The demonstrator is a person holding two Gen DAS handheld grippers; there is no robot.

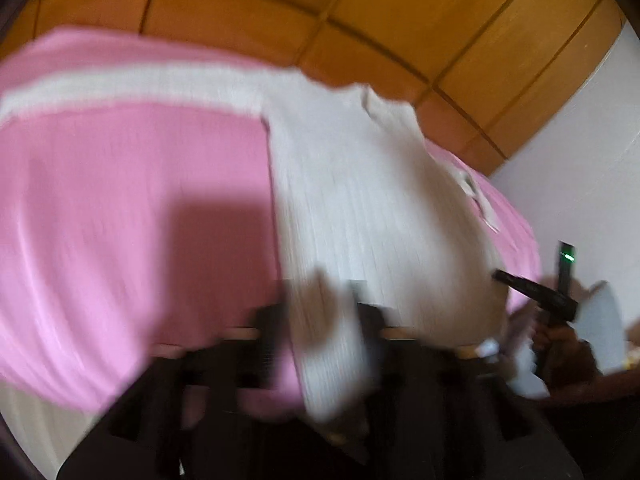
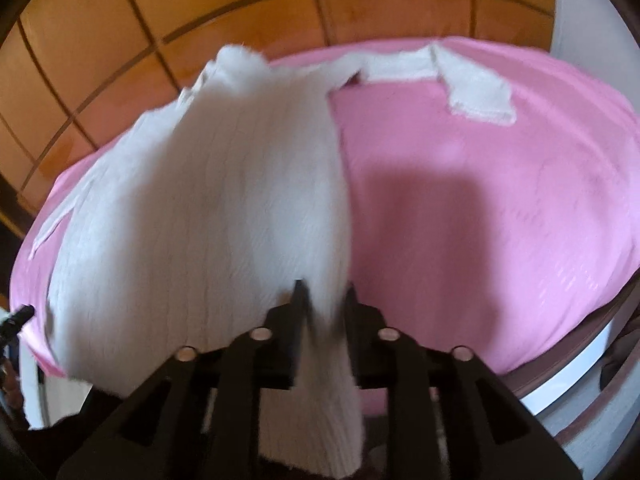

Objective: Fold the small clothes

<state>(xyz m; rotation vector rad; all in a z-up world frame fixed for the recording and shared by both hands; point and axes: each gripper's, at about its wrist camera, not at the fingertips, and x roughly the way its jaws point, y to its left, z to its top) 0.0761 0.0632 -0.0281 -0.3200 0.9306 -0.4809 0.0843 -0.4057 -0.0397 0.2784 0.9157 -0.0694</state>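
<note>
Seen from the left wrist, the picture is heavily smeared by motion. A white ribbed garment lies lengthwise over a pink cloth that covers the table, and one long white sleeve runs off to the left across the pink near the far edge. The near end of the garment comes down between the two dark fingers of the left tool, which stand apart on either side of it; the blur hides whether the pads actually press the fabric, so I cannot tell if it is gripped or merely lying in the gap. At the right edge, the right tool shows as a dark bar at the garment's near corner (a small green light glows on the post above it), with a hand below it. Orange floor tiles lie beyond the table. From the right wrist, the same white ribbed garment spreads over the left part of the pink cloth, its sleeve bent back onto the pink at the far side. A hanging fold of the garment passes between the fingers of the right tool, which stand moderately apart; the fabric fills the gap, yet blur at the pads leaves the pinch unclear. The tip of the left tool peeks in at the left edge.
</note>
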